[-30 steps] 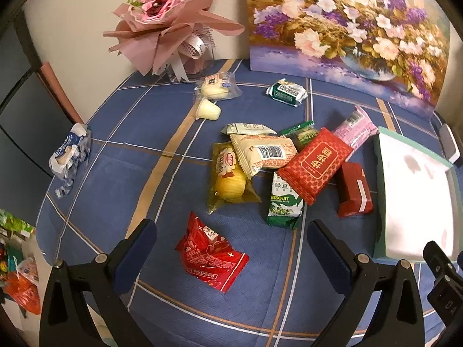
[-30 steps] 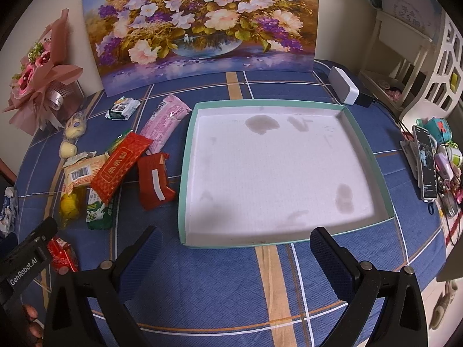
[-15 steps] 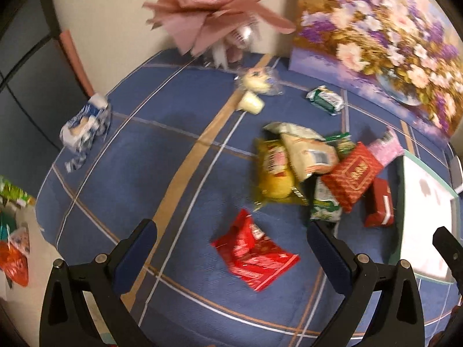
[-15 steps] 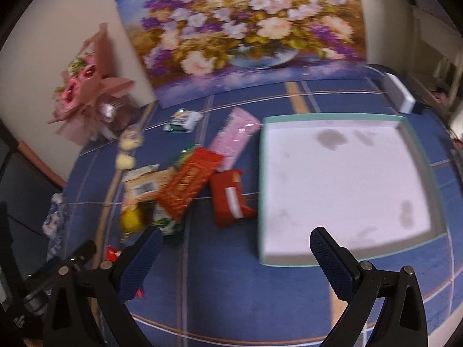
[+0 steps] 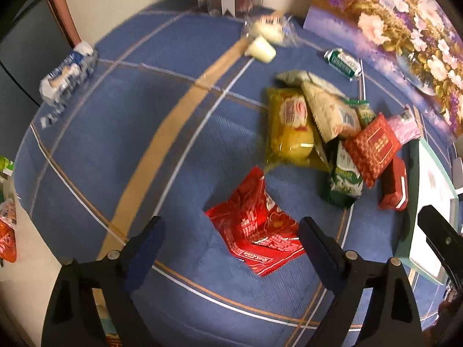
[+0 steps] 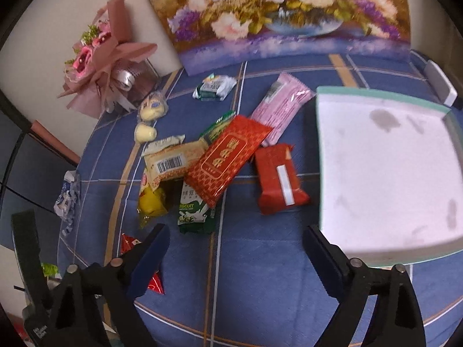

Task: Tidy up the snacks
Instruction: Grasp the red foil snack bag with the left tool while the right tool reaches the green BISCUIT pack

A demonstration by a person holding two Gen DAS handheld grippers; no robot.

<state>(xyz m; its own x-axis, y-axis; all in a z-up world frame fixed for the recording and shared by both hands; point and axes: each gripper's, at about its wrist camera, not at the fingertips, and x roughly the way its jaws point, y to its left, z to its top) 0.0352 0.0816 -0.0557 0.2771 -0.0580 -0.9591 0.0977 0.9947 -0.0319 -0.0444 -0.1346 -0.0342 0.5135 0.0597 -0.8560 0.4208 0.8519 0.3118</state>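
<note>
Our left gripper (image 5: 230,238) hangs with its fingers spread wide over the red pouch (image 5: 254,227) at lower centre of its view, not touching it. To take it well, we judge we should drop straight down, straddle the crinkled middle and close gently, since the foil may slip. Our right gripper (image 6: 235,247) is also spread and holds nothing, low in its frame, near the green pack (image 6: 195,212) that reads "BISCUIT". Beyond it lie the barcoded cream pack (image 6: 173,162), the red-gold pack (image 6: 228,157) with gold characters we cannot read, and the red bar (image 6: 279,179). The tray (image 6: 385,260) sits at right, with nothing in it.
</note>
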